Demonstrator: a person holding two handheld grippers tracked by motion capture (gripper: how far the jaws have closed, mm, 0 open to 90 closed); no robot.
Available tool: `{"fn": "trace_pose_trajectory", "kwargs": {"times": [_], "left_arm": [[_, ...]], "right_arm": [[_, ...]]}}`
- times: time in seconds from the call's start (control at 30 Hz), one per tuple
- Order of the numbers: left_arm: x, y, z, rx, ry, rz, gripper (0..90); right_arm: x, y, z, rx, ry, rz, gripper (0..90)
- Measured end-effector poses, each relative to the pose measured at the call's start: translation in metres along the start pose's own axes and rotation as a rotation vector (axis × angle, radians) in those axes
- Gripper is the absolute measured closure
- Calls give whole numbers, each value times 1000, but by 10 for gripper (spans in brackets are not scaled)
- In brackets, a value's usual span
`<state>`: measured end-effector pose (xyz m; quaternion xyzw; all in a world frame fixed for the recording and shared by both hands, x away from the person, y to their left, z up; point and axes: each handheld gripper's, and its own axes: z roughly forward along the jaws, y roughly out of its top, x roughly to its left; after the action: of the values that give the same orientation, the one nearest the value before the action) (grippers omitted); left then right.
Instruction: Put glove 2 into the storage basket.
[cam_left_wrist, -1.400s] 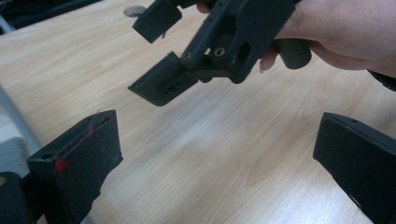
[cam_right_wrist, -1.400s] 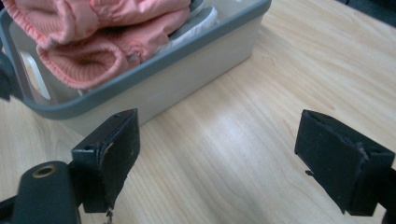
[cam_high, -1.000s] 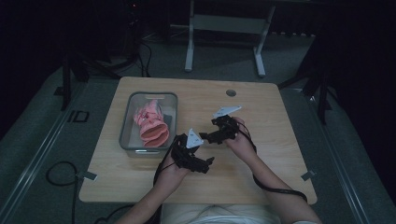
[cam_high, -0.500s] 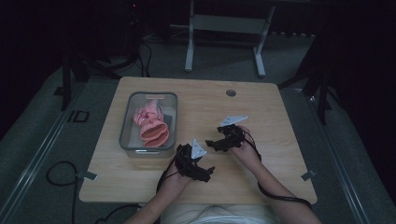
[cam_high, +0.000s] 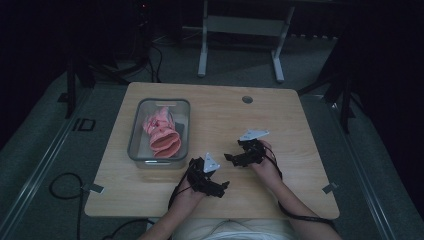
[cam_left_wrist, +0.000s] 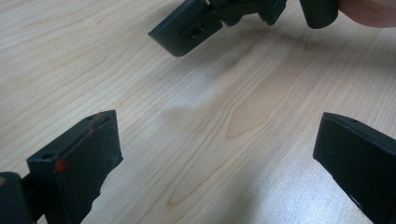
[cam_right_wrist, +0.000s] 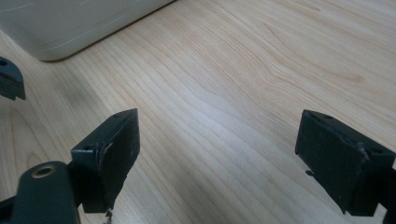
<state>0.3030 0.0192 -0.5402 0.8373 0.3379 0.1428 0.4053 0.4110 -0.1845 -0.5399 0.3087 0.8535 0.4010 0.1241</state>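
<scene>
A clear plastic bin (cam_high: 137, 131) stands on the left half of the wooden table (cam_high: 280, 120), with crumpled pink cloth (cam_high: 161, 132) inside it. My left gripper (cam_high: 220, 186) hovers low over the table near the front edge, just right of the bin. In the left gripper view its jaws stand wide apart over bare wood, so the left gripper (cam_left_wrist: 219, 140) is open and holds nothing. My right gripper (cam_high: 234, 158) sits a little farther back and to the right, pointing left. The right gripper (cam_right_wrist: 222, 140) is also open and holds nothing.
The bin's rounded corner (cam_right_wrist: 70, 23) lies ahead of the right gripper. One jaw of the right gripper (cam_left_wrist: 187, 30) juts into the top of the left gripper view. A round hole (cam_high: 247, 99) sits near the table's far edge. Cables trail off the front edge.
Both grippers have drawn back toward the table's near edge, the left one farthest. Both stay open, and the bin and cloth have not moved.
</scene>
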Motion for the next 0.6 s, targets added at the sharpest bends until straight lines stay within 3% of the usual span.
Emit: {"fn": "trace_pose_trajectory", "kwargs": {"times": [0.2, 0.37, 0.6], "left_arm": [[-1, -3, 4, 8, 2, -2, 6], [-6, -6, 6, 26, 34, 38, 6], [-7, -10, 9, 43, 25, 34, 6]], "right_arm": [[-1, -8, -1, 2, -2, 12, 137], [-2, -14, -4, 3, -12, 11, 138], [-5, -22, -10, 5, -22, 15, 137]]}}
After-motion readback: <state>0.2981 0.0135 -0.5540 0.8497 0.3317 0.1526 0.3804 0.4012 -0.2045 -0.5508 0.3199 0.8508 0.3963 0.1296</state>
